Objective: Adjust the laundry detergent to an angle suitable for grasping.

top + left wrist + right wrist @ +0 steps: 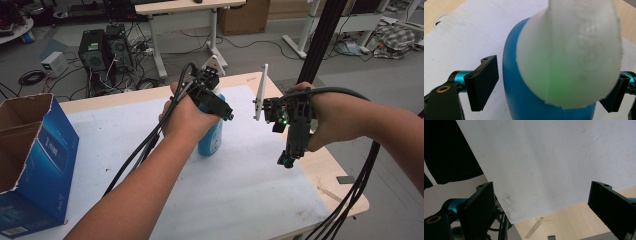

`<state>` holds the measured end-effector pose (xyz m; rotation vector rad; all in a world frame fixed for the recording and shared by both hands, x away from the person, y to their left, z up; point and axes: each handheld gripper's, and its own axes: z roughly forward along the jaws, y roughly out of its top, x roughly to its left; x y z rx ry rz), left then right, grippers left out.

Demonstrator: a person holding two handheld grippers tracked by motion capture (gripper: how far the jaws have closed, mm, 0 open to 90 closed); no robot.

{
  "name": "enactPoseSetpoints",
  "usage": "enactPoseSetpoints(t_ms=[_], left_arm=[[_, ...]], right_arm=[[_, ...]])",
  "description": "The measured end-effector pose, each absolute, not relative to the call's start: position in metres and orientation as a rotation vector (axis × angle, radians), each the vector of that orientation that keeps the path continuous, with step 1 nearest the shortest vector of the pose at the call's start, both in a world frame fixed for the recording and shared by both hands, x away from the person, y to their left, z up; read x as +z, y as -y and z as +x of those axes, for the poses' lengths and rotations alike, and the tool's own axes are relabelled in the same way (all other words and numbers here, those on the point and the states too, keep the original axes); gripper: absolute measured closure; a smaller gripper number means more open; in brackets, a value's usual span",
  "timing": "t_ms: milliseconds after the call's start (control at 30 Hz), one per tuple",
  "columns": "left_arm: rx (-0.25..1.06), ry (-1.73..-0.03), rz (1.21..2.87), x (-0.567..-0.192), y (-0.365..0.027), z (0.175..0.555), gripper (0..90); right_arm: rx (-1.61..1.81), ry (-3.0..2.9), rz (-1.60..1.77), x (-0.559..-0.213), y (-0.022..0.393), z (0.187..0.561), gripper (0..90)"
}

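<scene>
A blue bottle [210,141] stands upright on the white mat [240,190] at mid-table. In the left gripper view its blue body [511,90] and pale white top [569,55] loom close. My left gripper [221,113] reaches around the bottle from the left, with one jaw on each side of the body. A thin gap shows between the left pad [485,82] and the blue wall; the white top mostly hides the other pad. My right gripper [286,161] hangs pointing down over the mat's right edge [506,212], open, with nothing between its jaws.
An open cardboard box with blue sides [35,165] stands at the table's left edge. A small dark tile [345,179] lies on the bare wood at the right. Thick cables [135,160] trail from both grippers. Desks, computers and cords fill the floor beyond.
</scene>
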<state>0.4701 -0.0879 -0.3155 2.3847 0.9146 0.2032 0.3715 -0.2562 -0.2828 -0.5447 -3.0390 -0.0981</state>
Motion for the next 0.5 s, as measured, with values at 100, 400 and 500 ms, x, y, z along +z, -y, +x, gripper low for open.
enactPoseSetpoints(t_ms=[100, 400, 500], left_arm=[[0.199, -0.909, 2.383, -0.3143, 0.0873, 0.4709, 19.4], [0.212, -0.910, 2.391, -0.3144, 0.0874, 0.4721, 24.8], [0.219, -0.905, 2.388, -0.3152, 0.0894, 0.4711, 24.9]], right_arm=[[-0.097, 3.038, -0.543, -0.2826, 0.2553, 0.3720, 6.5], [-0.102, 3.041, -0.546, -0.2835, 0.2553, 0.3742, 6.5], [-0.100, 3.040, -0.550, -0.2832, 0.2542, 0.3745, 6.5]])
